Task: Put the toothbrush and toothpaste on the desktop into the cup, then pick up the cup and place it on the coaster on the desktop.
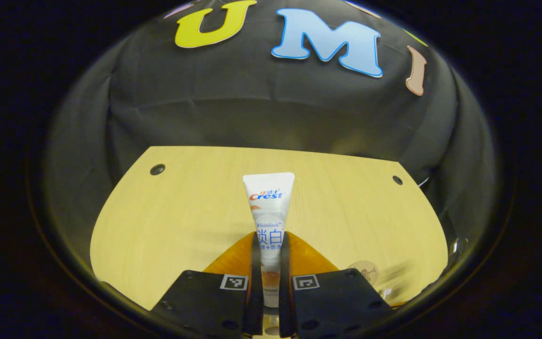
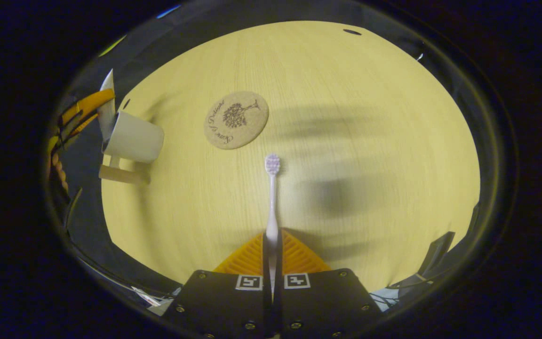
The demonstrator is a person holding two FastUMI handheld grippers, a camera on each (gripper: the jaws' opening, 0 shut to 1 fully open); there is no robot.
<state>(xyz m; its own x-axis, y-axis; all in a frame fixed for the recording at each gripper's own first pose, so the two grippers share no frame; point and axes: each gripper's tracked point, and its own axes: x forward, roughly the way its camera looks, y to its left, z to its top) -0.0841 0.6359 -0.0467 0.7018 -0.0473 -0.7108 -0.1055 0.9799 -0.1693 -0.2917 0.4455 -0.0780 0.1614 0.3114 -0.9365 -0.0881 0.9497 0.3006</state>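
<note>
The left gripper (image 1: 270,254) has its fingers clamped on the toothpaste (image 1: 269,221), held above the table (image 1: 167,221). The right gripper (image 2: 271,245) pinches the toothbrush (image 2: 272,197). The cup (image 2: 134,139) stands near the table's edge, the coaster (image 2: 236,119) beside it.

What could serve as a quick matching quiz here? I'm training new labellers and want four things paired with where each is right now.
Things:
1. toothpaste
2. toothbrush
3. cup
4. coaster

Places or states:
A. lying flat and bare on the desktop
B. clamped between the right gripper fingers, bristles pointing away
C. standing near the desktop's edge, beside the coaster
D. clamped between the left gripper fingers, flat end pointing away

Pairs: 1-D, 2-B, 3-C, 4-A
</note>
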